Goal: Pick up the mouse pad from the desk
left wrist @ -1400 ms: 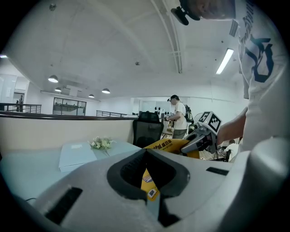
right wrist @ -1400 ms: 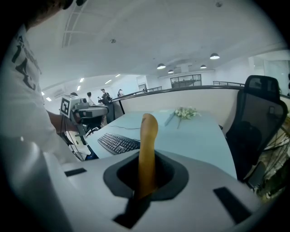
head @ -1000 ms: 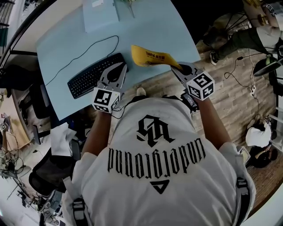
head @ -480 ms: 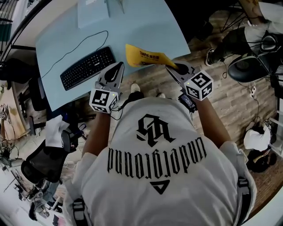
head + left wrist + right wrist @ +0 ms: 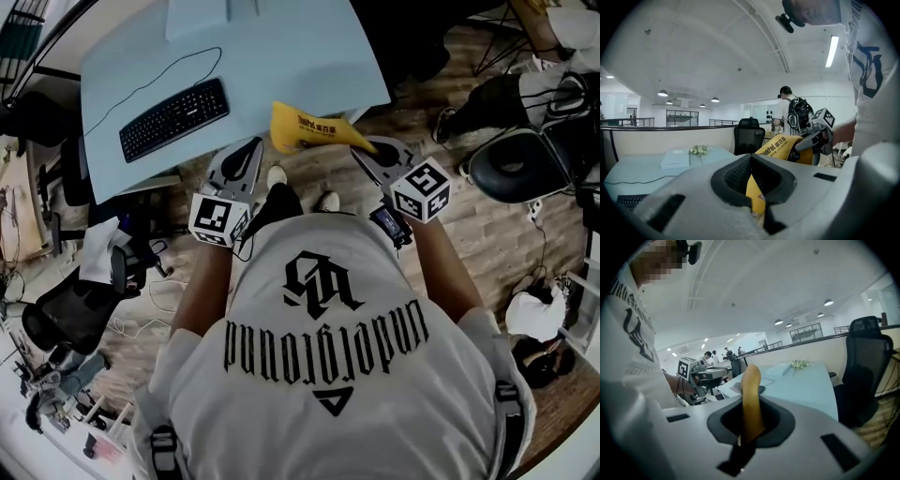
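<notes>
While the left gripper [image 5: 254, 143] and the right gripper [image 5: 362, 146] each clamped an end, jaws all but shut, the yellow mouse pad [image 5: 309, 127] hung clear of the desk [image 5: 300, 56] edge, above wooden floor [image 5: 478, 234]. Pickup looked done; next likely called for a steady hold. A black chair [image 5: 514, 167] stood well right.

My yellow mouse pad [image 5: 780, 146] carries dark print along its edge: Latin letters ending in "Pad", then Chinese characters and a smaller line beneath, both too small for me to read. Across the back of my white T-shirt [image 5: 281, 398] stands "underground" in black Gothic letters, beside a monogram emblem.
</notes>
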A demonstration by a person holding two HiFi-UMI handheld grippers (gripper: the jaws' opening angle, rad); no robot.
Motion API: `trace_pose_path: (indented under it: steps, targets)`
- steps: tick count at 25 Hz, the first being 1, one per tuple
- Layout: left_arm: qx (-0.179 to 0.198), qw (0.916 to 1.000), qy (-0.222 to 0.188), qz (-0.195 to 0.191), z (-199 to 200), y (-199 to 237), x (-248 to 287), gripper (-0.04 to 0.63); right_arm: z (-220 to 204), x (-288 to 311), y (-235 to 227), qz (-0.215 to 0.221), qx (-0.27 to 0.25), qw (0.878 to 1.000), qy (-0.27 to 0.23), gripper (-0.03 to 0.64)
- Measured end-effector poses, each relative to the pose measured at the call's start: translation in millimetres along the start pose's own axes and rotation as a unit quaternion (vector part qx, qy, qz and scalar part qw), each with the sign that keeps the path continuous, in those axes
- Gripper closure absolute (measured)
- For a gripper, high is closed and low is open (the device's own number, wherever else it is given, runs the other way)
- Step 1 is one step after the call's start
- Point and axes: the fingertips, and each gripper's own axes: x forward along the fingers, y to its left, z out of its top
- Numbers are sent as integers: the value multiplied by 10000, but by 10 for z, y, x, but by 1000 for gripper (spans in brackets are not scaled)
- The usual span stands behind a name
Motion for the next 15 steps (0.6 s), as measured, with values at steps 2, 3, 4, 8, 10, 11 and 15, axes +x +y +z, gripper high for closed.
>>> trace_pose_path:
  steps: [2,3,4,8,10,11,15]
  targets:
    - [82,9999,35,49,-17,-116,-43,588,-59,-71,34,65,28,10000,-67,594]
    - [96,9999,52,72,-28,-158,-62,588,-83,-94,49,87,31,9999,-92,594]
    - [86,9999,71,89,-41,-193,-84,588,-108,-109,71,106,25,9999,-105,594]
    - [104,9999,92,51,-74,-319,-199,588,-211,-138,206,141,-42,9998,-121,594]
    - [140,9999,47,34,-55,-333,-256,588,-219,-153,280,100,-92,9998,-163,594]
    - [137,9999,15,20,-37,-339,-286,588,-218,-167,328,78,-110,9997,-182,594]
    - [192,9997,-115,-108,39,-361,-436,588,-204,-183,551,-20,-140,9996,-231,594]
